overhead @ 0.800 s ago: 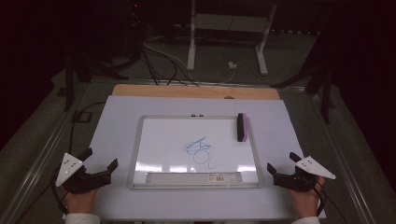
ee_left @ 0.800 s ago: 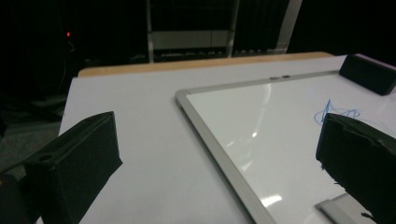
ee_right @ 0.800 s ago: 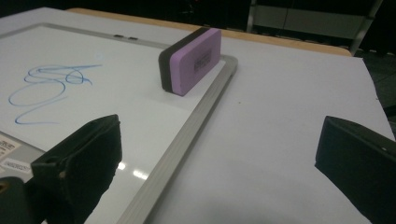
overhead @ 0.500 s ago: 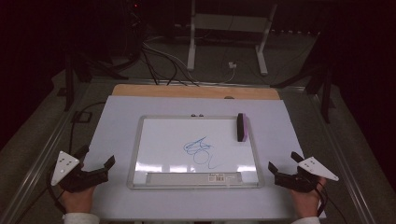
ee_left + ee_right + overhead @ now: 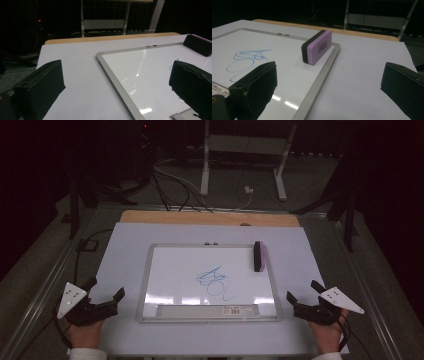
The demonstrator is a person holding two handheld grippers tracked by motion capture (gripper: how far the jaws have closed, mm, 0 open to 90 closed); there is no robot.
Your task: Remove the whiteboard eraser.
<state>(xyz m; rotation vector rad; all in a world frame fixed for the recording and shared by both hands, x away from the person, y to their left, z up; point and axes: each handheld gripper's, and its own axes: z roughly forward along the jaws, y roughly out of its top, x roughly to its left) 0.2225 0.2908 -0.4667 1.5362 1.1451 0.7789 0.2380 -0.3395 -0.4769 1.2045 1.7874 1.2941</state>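
Currently, both of my grippers sit low at the near edge of the table (image 5: 125, 245), one on each side of the whiteboard (image 5: 170, 270), and neither holds anything.

Left gripper (image 5: 106, 296): it is just off the whiteboard's near left corner, over the white sheet that covers the table. Its jaws stand spread wide. In the left gripper view the gap between them takes in the board's silver frame running diagonally, with white sheet on one side and glossy board on the other. My left hand (image 5: 84, 334) grips it from below the grey plate.

Right gripper (image 5: 302, 294): it is just off the near right corner of the board, also over the white sheet. Its jaws stand spread wide too, and nothing sits between them.

Eraser (image 5: 317, 47): it has a purple body with a black felt face and stands on its long edge at the board's far right side, touching or just inside the frame (in the right gripper view it rests on the board surface against the frame rail). It is well apart from both grippers.

Scribble (image 5: 214, 281): blue marker loops lie near the middle of the board, left of the eraser and apart from it.

A label strip (image 5: 200, 310) runs along the board's near edge.
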